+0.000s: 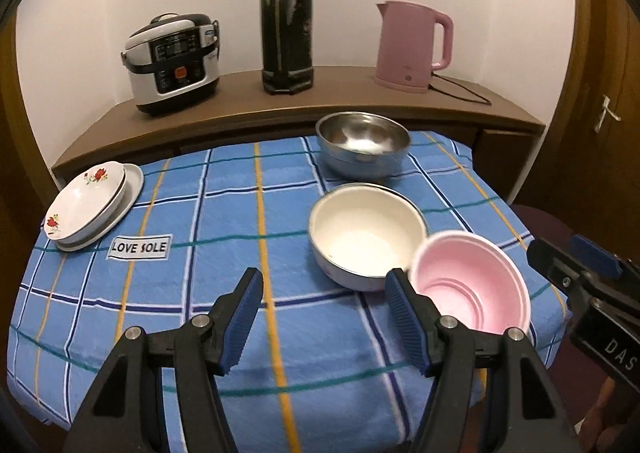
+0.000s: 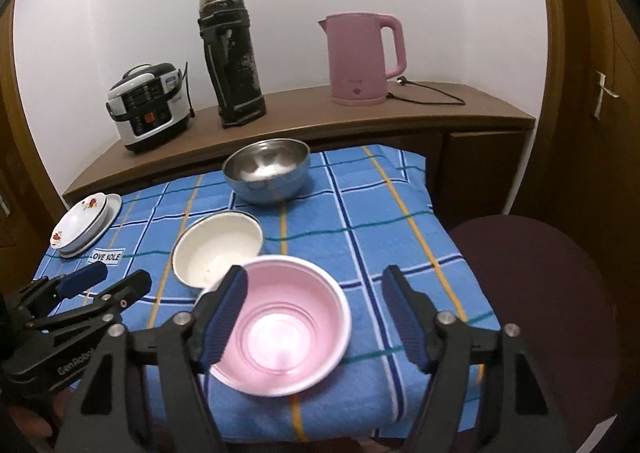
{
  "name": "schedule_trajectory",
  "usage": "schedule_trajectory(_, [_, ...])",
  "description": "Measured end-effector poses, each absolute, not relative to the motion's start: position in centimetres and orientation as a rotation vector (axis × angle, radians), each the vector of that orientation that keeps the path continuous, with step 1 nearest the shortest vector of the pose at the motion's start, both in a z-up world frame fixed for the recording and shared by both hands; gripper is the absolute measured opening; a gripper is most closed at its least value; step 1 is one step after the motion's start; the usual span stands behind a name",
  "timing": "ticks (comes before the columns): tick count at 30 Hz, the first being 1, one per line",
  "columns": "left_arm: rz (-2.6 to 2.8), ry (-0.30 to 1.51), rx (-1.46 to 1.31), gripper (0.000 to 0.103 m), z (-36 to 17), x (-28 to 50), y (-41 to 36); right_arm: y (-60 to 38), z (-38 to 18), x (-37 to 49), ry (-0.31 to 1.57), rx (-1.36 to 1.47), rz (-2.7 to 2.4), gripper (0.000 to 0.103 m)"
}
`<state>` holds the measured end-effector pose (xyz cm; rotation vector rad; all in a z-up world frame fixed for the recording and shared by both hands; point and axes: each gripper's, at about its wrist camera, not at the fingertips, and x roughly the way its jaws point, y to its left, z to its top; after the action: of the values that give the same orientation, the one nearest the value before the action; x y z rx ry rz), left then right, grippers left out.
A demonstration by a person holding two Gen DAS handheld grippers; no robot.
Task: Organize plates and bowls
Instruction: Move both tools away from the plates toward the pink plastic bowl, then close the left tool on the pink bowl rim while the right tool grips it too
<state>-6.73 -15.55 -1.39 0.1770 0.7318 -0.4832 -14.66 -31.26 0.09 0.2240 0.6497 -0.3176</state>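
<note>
Blue checked tablecloth (image 2: 360,213) | pink plastic bowl (image 2: 280,329) at 6 o'clock, touching white enamel bowl (image 2: 218,249) | light, thin-walled, flexes; take by rim | right gripper (image 2: 316,317) spread, left pad inside the rim, unclamped | left gripper (image 1: 324,321) spread, empty

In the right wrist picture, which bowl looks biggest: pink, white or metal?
1. pink bowl, though it is nearest the camera.
2. white bowl and metal bowl look about alike, so no ranking.

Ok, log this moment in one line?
phase: approach | left gripper: open, empty | right gripper: open around pink bowl | white bowl, steel bowl: unstacked
</note>
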Motion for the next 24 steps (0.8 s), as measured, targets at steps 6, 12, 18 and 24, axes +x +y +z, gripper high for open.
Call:
schedule_trajectory(6, [-0.473, 0.730, 0.200, 0.066, -1.8, -8.1, -17.4, -32.9, -0.8, -15.7, 0.655, 0.282, -0.306, 0.068])
schedule_trajectory(12, [-0.467, 0.762, 0.190, 0.066, -2.6, -8.3, -18.4, -33.7, -1.8, -15.8, 0.685, 0.308, -0.283, 0.054])
schedule_trajectory(18, [-0.468, 0.795, 0.168, 0.066, -3.2, -8.2, -18.9, -33.7, -2.4, -15.7, 0.684, 0.334, -0.248, 0.054])
schedule_trajectory(24, [-0.467, 0.821, 0.155, 0.062, -3.9, -8.0, -19.3, -33.5, -3.1, -14.8, 0.714, 0.322, -0.237, 0.052])
